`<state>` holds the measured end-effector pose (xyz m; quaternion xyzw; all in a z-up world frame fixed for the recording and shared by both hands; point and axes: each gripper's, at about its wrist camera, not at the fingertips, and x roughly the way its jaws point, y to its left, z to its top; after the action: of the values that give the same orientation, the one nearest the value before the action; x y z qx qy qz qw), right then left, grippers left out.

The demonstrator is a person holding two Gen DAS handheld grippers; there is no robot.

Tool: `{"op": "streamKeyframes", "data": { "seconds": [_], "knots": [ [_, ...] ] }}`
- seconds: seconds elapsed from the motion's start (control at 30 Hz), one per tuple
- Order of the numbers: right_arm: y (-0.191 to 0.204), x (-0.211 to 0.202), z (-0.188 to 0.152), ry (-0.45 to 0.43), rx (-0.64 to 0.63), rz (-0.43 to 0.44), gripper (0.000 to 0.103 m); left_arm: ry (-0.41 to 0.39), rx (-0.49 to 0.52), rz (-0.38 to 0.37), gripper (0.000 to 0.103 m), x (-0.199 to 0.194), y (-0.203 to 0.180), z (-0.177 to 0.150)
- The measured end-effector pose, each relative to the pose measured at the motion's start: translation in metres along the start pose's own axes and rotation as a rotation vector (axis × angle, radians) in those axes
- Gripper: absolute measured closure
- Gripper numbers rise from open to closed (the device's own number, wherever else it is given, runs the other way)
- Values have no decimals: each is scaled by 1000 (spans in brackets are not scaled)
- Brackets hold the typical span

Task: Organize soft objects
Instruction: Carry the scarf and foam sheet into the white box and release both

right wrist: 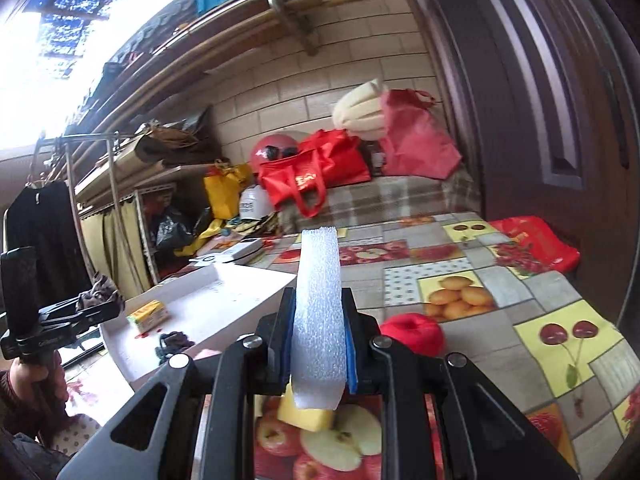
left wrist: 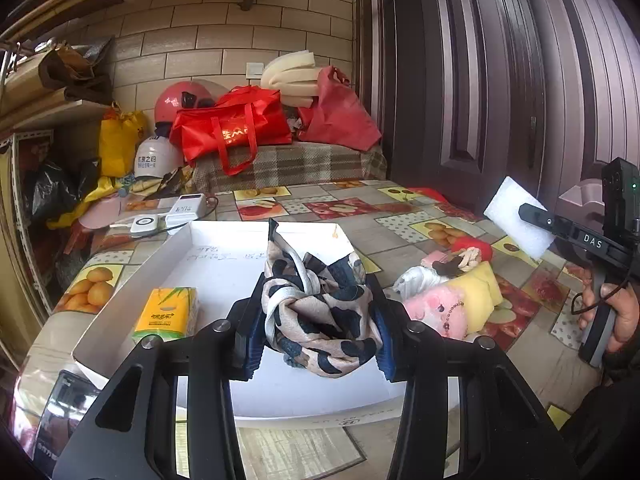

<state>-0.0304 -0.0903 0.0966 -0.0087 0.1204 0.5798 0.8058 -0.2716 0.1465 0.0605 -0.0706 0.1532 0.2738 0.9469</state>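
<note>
In the left wrist view, the left gripper [left wrist: 316, 316] sits low and centre in the frame, level and aimed forward over the white tray [left wrist: 224, 264], its 2 blue-padded fingers [left wrist: 250, 344] clenched on a knotted patterned scarf [left wrist: 320, 312] that bulges up between them. A yellow tissue pack [left wrist: 168, 314] lies in the tray's lower-left part, just left of the gripper. Bare tray floor shows ahead of the scarf, up to the far wall at frame centre.

At the right edge of that view, the right gripper [left wrist: 534, 220] is held up by a hand [left wrist: 616, 312] at the lower right, tilted up-left and pinching a white foam block [left wrist: 516, 216] clear above the table [left wrist: 400, 232]. Below it, at centre-right, lie a pink plush [left wrist: 436, 312], a yellow cloth [left wrist: 486, 286] and a red yarn ball [left wrist: 474, 246], close together beside the tray's right wall.

In the right wrist view the foam stands upright between the jaws, with uncluttered fruit-print tablecloth across the frame's right half.
</note>
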Motion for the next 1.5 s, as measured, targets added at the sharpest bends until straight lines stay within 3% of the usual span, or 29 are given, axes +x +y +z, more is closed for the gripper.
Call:
{"op": "streamKeyframes", "data": {
  "seconds": [0.47, 0.87, 1.13, 1.33, 1.5],
  "knots": [
    [55, 27, -7, 49, -110, 123, 84, 8, 2, 152, 59, 39, 26, 0],
    [128, 66, -18, 126, -175, 280, 84, 2, -44, 175, 59, 39, 39, -1],
    [141, 104, -25, 191, -140, 277, 84, 8, -101, 213, 59, 50, 58, 2],
    [157, 113, -25, 180, -163, 272, 84, 39, -201, 223, 59, 57, 82, 2],
    [164, 123, -21, 163, -180, 253, 84, 63, -217, 231, 59, 62, 86, 3]
  ]
}}
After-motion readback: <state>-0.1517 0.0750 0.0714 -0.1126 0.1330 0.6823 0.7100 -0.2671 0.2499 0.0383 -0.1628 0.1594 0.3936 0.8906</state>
